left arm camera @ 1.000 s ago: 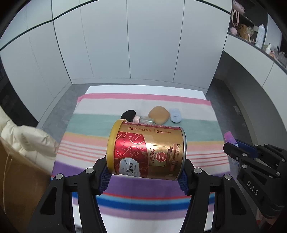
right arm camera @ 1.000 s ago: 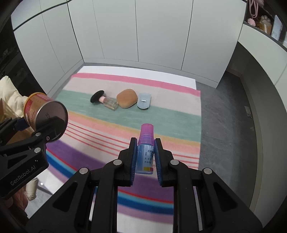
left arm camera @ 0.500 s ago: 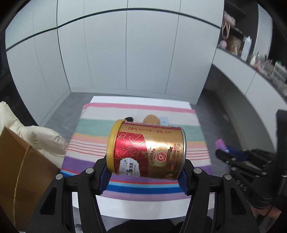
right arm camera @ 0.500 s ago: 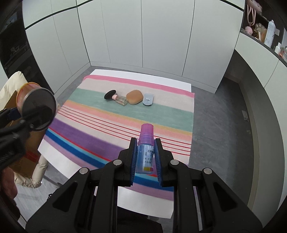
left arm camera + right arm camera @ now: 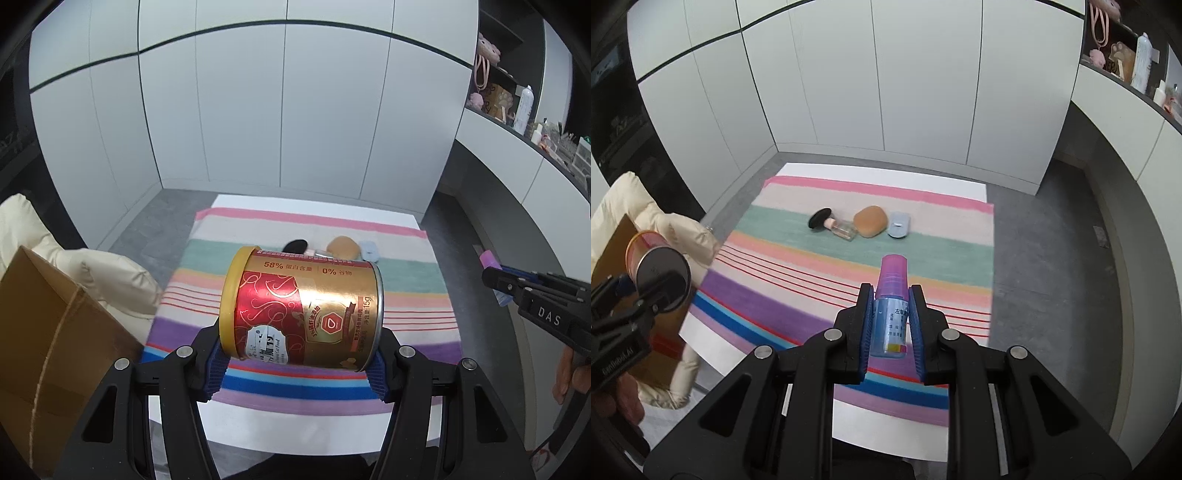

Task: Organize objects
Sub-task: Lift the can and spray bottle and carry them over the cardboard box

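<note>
Glossy metallic can (image 5: 301, 310), matt woven striped cloth (image 5: 923, 254), translucent plastic bottle (image 5: 891, 314).

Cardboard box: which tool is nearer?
Left. The left tool, holding the can, is beside the cardboard box; the right tool, holding the small bottle, is farther right.

Red-gold can (image 5: 301, 308) w/ yellow lid; blue bottle (image 5: 889, 325), purple cap; multicolour-striped cloth (image 5: 798, 291).

Open striped cloth (image 5: 820, 288) lies ahead of the right hand-held gripper (image 5: 891, 321); a cardboard box (image 5: 44, 332) and cream jacket (image 5: 110, 280) crowd the left hand-held gripper's (image 5: 295, 365) left.
</note>
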